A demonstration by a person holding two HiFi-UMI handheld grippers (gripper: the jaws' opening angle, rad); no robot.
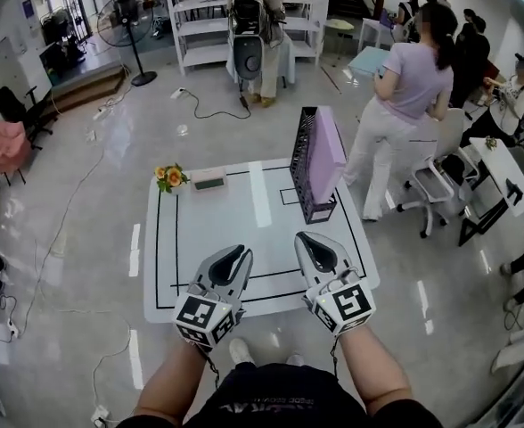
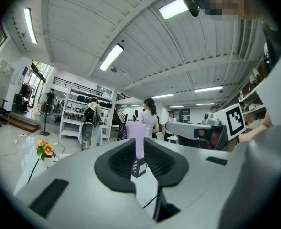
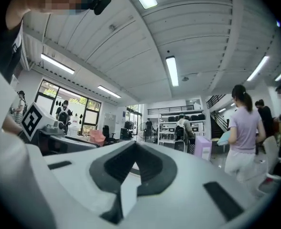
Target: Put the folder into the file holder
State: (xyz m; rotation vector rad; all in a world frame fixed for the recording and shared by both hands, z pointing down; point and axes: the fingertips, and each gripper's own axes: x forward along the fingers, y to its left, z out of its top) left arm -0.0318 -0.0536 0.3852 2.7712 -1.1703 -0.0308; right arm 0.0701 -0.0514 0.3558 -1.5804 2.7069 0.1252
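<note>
The folder [image 1: 327,152] looks like smooth, matt plastic; the holder [image 1: 303,169], black perforated mesh; the table [image 1: 235,230], matt white; the floor [image 1: 84,239] around the table, glossy.

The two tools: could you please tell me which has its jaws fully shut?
The right tool, nearer the file holder: its jaws meet at the tips, while the left tool shows a slight gap.

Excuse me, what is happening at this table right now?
A person holds a gripper in each hand over the near edge of the white table with black lines. The left gripper and the right gripper are both empty; the right fingers are together, the left ones slightly apart. The lilac folder already stands upright in the black mesh file holder at the table's far right.
</note>
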